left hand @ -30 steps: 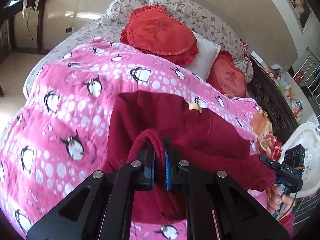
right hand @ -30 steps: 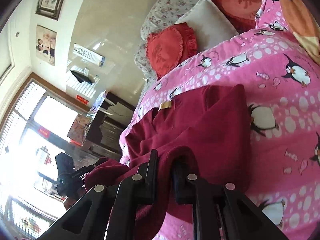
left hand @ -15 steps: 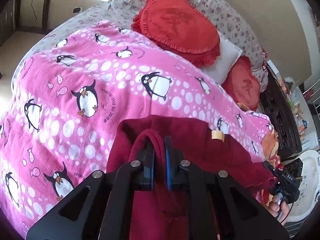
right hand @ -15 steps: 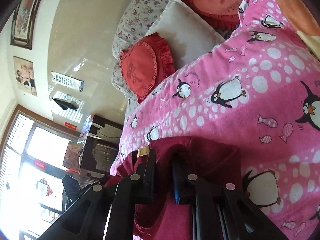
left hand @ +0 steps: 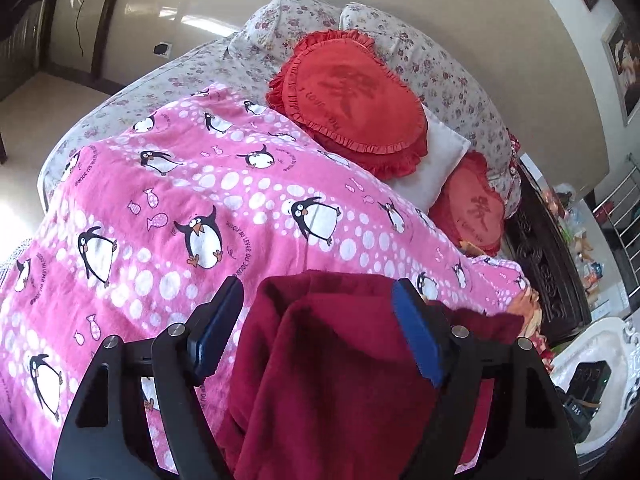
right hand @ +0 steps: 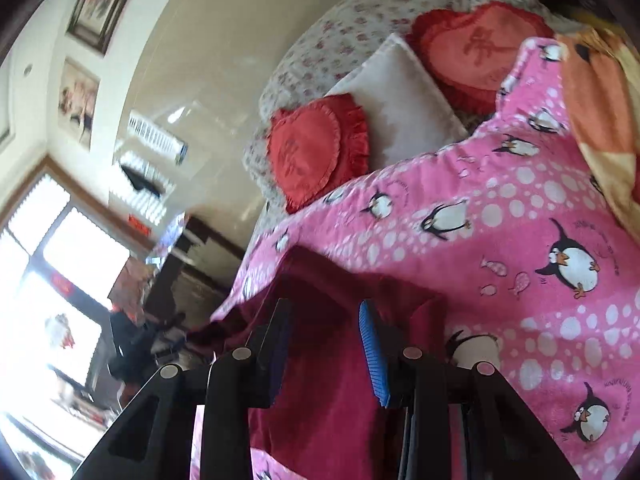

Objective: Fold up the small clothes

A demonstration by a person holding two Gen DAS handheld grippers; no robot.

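A dark red fleece garment (left hand: 332,368) lies folded over on the pink penguin blanket (left hand: 180,208). My left gripper (left hand: 316,320) is open, its blue-padded jaws spread on either side of the garment's folded top edge. In the right wrist view the same garment (right hand: 328,392) lies under my right gripper (right hand: 324,332), which is also open, jaws apart over the cloth. Neither gripper holds anything.
Red frilled heart cushions (left hand: 348,96) and a white pillow (left hand: 436,160) lean on the floral headboard pillows (left hand: 440,60). A dark carved cabinet (left hand: 548,264) stands right of the bed. An orange blanket (right hand: 600,100) lies at the far right. A window (right hand: 48,280) glares at left.
Both grippers carried the garment's edge forward over itself toward the pillows, then opened and let it go. The cloth now lies doubled on the blanket.
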